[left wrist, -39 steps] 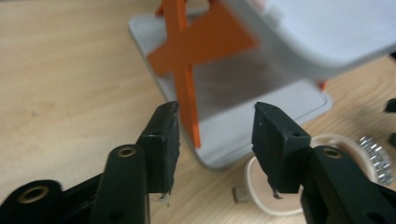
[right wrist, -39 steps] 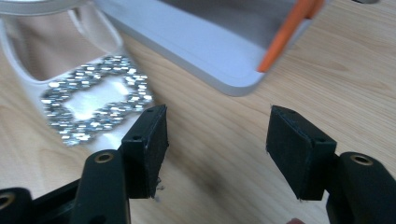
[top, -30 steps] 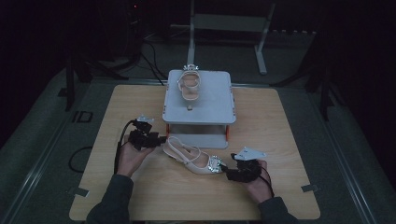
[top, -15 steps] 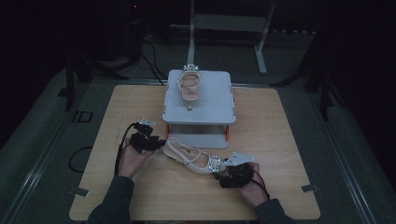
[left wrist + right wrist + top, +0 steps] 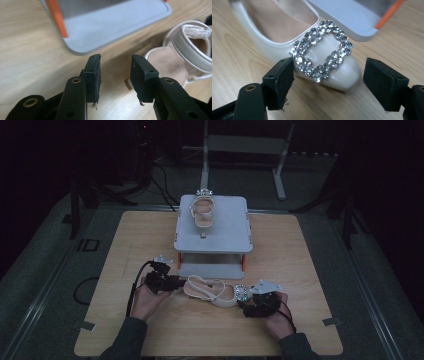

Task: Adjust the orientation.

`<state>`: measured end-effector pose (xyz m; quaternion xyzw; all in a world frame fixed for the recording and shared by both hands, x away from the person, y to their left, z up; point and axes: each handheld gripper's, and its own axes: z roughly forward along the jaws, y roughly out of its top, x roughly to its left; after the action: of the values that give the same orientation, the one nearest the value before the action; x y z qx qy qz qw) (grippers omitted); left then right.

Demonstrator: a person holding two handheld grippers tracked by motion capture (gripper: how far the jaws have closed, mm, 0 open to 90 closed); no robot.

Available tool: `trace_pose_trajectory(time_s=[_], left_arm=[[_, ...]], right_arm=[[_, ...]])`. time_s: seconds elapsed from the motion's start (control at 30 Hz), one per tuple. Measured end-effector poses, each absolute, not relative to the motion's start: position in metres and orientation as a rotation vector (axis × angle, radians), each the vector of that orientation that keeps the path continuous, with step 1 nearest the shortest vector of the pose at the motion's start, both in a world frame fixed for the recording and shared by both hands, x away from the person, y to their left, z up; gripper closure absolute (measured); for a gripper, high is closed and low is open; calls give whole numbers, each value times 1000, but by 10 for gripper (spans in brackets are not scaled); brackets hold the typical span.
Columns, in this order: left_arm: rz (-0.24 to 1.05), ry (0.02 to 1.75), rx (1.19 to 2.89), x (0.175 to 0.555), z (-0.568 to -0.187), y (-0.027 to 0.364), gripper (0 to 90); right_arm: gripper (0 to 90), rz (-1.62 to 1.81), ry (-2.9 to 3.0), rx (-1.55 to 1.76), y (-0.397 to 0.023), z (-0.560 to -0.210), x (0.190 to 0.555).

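A cream slingback shoe with a rhinestone buckle lies on the wooden table, in front of a grey two-shelf stand. A matching shoe sits on the stand's top shelf. My left gripper is at the heel end; in the left gripper view its jaws have been closing but stand apart, with the heel just past the right jaw. My right gripper straddles the toe. Its jaws have just been opening, and the buckle lies between them without being pressed.
The stand's lower shelf and an orange post are close behind the shoe. Bare wood stretches to the left and right of the stand. A metal frame and cables lie on the floor beyond the table.
My left gripper has moved in toward the shoe's heel and a little toward the table's front edge. The shoe now lies more level across the table. My right gripper's jaws stand wider.
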<state>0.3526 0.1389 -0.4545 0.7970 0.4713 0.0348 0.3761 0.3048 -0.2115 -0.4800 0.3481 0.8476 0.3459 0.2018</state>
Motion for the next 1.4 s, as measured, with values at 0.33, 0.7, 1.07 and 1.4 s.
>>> trace_pose_trajectory(time_s=[0.33,0.7,1.07,1.4], left_arm=[[24,1144,2028,339,-461,116,581],[7,1037,2082,327,-460,76,574],[-80,900,2160,321,-468,10,578],[-211,831,2134,313,-477,-24,604]], right_arm=[[148,963,2380,938,-217,-475,300],[159,892,2291,1057,-237,-477,308],[217,881,2235,1173,-254,-476,313],[306,936,2175,1308,-269,-473,325]])
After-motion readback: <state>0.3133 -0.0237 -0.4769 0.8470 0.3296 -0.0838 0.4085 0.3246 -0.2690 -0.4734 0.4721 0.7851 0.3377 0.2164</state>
